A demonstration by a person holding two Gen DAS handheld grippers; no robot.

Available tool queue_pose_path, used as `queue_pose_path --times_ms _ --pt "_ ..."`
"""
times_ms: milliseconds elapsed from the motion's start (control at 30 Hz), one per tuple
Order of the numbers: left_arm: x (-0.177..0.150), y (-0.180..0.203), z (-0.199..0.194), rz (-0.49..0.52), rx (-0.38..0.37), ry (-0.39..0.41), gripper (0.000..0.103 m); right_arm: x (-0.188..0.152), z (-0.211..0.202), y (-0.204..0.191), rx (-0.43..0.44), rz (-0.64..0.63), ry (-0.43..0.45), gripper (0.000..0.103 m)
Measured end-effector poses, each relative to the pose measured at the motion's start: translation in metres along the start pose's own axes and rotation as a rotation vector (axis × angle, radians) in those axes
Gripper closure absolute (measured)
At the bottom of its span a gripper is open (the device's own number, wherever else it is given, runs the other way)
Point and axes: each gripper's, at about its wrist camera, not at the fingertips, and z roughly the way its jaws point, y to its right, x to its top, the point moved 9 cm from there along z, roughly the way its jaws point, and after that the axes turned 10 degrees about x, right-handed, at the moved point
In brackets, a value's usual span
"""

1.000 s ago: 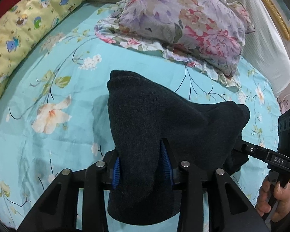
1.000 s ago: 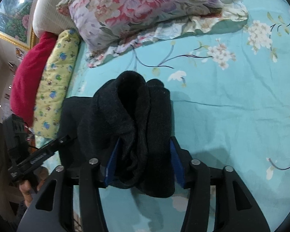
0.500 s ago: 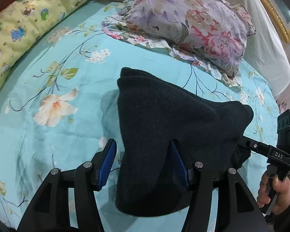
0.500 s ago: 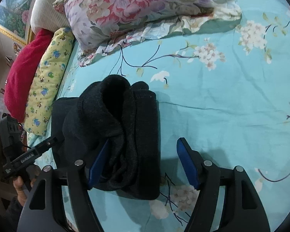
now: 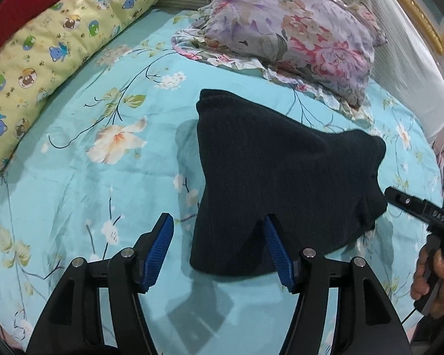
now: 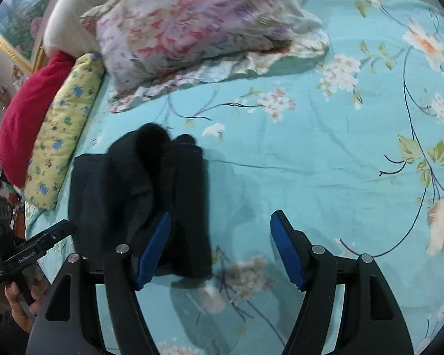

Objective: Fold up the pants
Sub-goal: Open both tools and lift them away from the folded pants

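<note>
Both grippers released the pants (image 5: 281, 183); lettering unreadable.

White lettering on the right tongs (image 5: 416, 207), seemingly "DAS", blurred. White print on the left tongs (image 6: 41, 248) too, too small to read. Nothing else legible.

Both my grippers let go of the pants (image 5: 284, 183) — left gripper (image 5: 219, 247) still opening, right gripper (image 6: 220, 247) spread wide — and the bundle now rests on the bedsheet (image 5: 109, 195).
</note>
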Motion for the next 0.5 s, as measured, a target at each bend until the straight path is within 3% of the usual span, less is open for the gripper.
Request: queue_pose_path --times_ms 300,500 --pt "-0.017 -0.004 -0.016 -0.012 0.035 0.023 0.031 -0.019 -0.009 -0.055 0.053 -0.162 -0.008 0.031" --pt "-0.025 -0.005 -0.022 0.042 0.101 0.043 0.027 -0.037 -0.006 -0.073 0.058 -0.245 -0.028 0.024"
